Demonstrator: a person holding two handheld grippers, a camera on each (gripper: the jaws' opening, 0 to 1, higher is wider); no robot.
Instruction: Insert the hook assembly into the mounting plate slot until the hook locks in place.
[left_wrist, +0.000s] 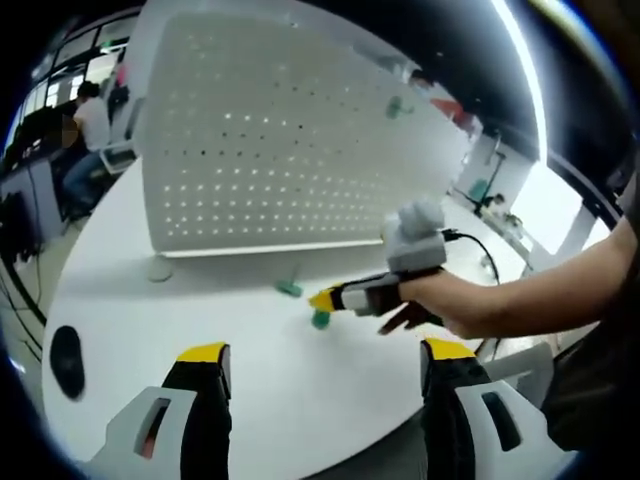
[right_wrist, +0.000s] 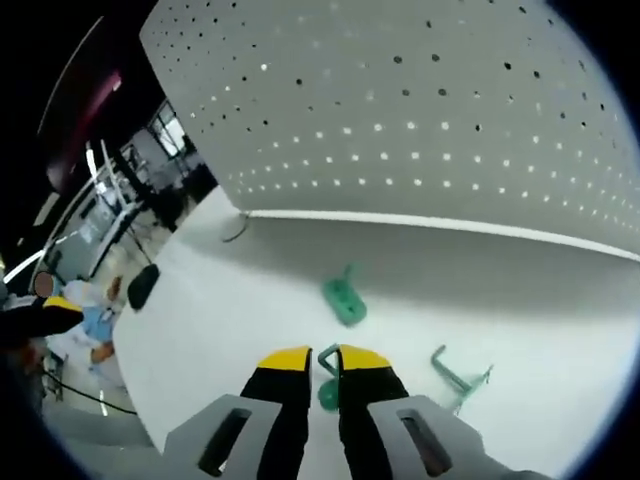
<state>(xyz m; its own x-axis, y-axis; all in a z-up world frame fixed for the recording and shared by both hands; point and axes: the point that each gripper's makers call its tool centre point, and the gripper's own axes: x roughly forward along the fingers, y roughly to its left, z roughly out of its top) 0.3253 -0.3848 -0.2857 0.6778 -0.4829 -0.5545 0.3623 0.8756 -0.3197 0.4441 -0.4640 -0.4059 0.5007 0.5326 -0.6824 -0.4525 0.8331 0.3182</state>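
A: Left gripper view has the left gripper (left_wrist: 325, 365) with its jaws spread wide and nothing between them, hanging over the white table (left_wrist: 200, 300). Across from it a person's hand (left_wrist: 450, 305) holds the right gripper (left_wrist: 322, 300), its yellow tip down at a green hook (left_wrist: 320, 320) on the tabletop.

B: Right gripper view is closer on that. The right gripper (right_wrist: 325, 362) has its jaws nearly together, pinched on that green hook (right_wrist: 328, 385), which sticks up between the tips and shows below them.

A: Can you see other hooks from there?

B: Two. A second green hook (right_wrist: 345, 298) lies ahead on the table (right_wrist: 220, 320), nearer the pegboard (right_wrist: 420, 120). A third green hook (right_wrist: 458, 378) lies to the right, apart from the jaws.

A: From my side the second green hook (left_wrist: 290, 289) sits just in front of the pegboard (left_wrist: 280, 140), which stands upright on the table. I also see a green piece (left_wrist: 398, 107) hanging high on the board face, a dark oval object (left_wrist: 67, 360) on the table's left, and a seated person (left_wrist: 88, 130) far back.

B: The dark oval object (right_wrist: 143, 286) shows here at the table's left edge.
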